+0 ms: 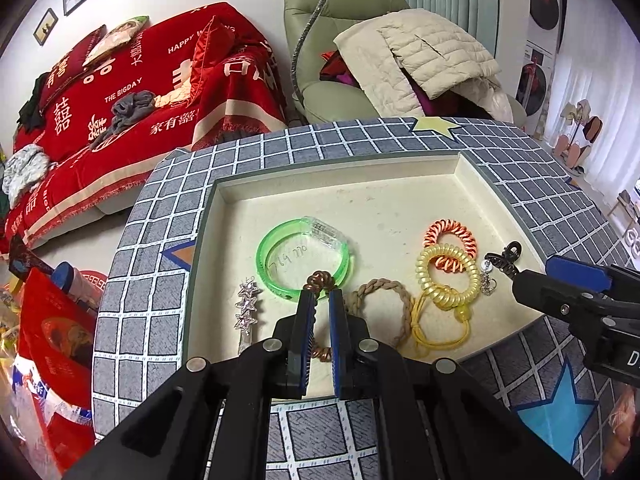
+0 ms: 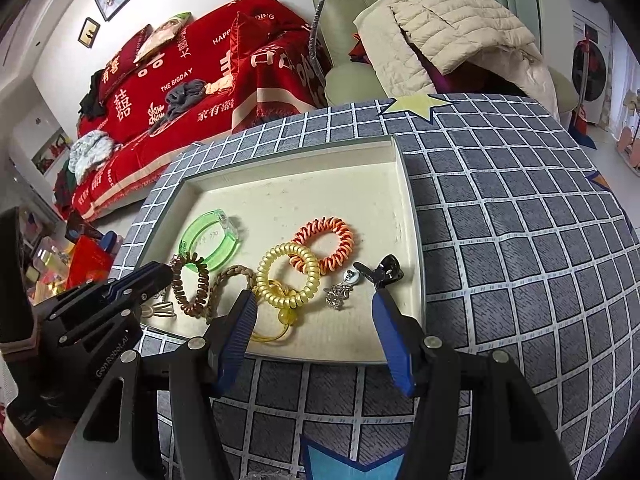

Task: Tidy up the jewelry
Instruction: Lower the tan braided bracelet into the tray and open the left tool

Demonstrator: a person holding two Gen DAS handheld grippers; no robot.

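Left wrist | left hand-held gripper pinching brown coil hair tie | right hand-held gripper spread, empty | risk: lifted coil snags green bangle, dragging it.

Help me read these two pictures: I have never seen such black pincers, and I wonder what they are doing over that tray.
A person holds one pincer tool in each hand; each picture comes from a camera mounted on one tool, looking along its fingers. The left tool is shut on a brown coil hair tie. The right tool stands open and holds nothing. In the cream tray on the checked cloth lie a green bangle, orange and yellow coil ties, a braided tie and a black clip.
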